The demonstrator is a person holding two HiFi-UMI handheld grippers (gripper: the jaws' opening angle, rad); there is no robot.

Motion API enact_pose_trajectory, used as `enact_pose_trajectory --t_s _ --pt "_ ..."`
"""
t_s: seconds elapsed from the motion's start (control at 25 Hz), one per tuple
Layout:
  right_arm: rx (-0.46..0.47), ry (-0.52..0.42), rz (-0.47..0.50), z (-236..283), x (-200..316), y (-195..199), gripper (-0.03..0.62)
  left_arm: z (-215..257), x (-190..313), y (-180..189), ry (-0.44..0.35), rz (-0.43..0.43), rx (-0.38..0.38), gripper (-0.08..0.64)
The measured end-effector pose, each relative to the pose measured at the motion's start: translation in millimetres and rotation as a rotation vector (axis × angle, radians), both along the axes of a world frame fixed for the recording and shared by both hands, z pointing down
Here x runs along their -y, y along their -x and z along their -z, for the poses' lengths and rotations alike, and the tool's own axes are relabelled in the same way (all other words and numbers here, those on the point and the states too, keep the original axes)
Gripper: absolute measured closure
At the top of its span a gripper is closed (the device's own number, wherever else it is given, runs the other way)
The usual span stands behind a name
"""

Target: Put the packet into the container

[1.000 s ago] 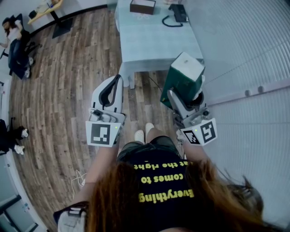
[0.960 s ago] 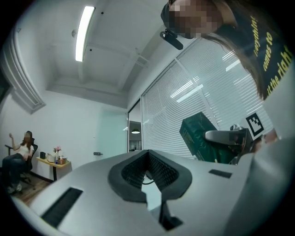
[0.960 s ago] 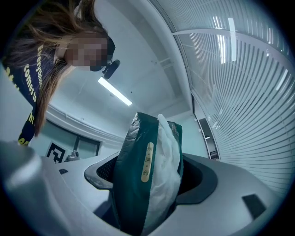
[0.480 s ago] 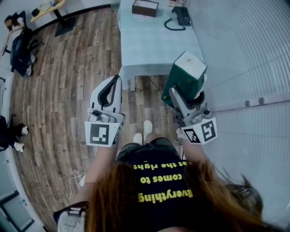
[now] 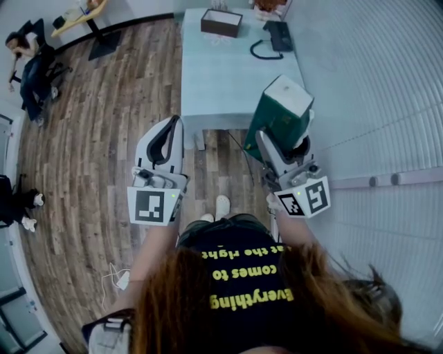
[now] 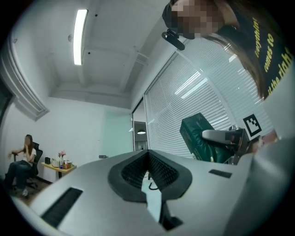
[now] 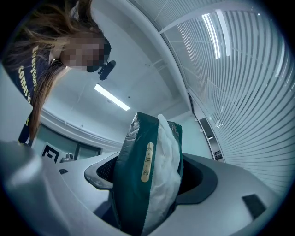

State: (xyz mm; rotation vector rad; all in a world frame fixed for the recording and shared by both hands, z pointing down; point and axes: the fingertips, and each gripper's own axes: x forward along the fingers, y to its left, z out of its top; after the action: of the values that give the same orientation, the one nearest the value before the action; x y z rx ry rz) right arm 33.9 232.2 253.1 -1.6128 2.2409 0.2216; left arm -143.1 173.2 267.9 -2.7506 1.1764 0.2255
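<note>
A dark green packet (image 5: 280, 114) with a white end is held upright in my right gripper (image 5: 278, 142), which is shut on it; in the right gripper view the packet (image 7: 147, 175) fills the gap between the jaws. My left gripper (image 5: 173, 128) is shut with nothing in it, its pads meeting in the left gripper view (image 6: 147, 159). That view also shows the packet (image 6: 203, 138) off to the right. A brown open box (image 5: 221, 22) stands at the far end of the pale table (image 5: 232, 76), ahead of both grippers, which hang over the floor before the table's near edge.
A black telephone (image 5: 275, 29) with a curled cord lies on the table's far right. A slatted white wall (image 5: 374, 90) runs along the right. Wooden floor (image 5: 104, 138) spreads to the left, where a person sits on a chair (image 5: 31, 66) near a small yellow table (image 5: 79, 15).
The table's near edge has come closer in the head view and more of its far end shows. Both grippers keep their pose, and the right one still holds the packet.
</note>
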Motion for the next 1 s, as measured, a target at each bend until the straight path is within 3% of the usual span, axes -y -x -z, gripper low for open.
enact_pose_trajectory --t_s 0.2,1.0 --pt "-0.007 -0.012 0.018 4 14 -15 0.23 3 8 -20 -0.039 0.018 0.037 0.561" --pt "0.016 -0.012 0.01 2 55 -76 0.23 6 52 -81 -0.028 -0.014 0.046 0.561"
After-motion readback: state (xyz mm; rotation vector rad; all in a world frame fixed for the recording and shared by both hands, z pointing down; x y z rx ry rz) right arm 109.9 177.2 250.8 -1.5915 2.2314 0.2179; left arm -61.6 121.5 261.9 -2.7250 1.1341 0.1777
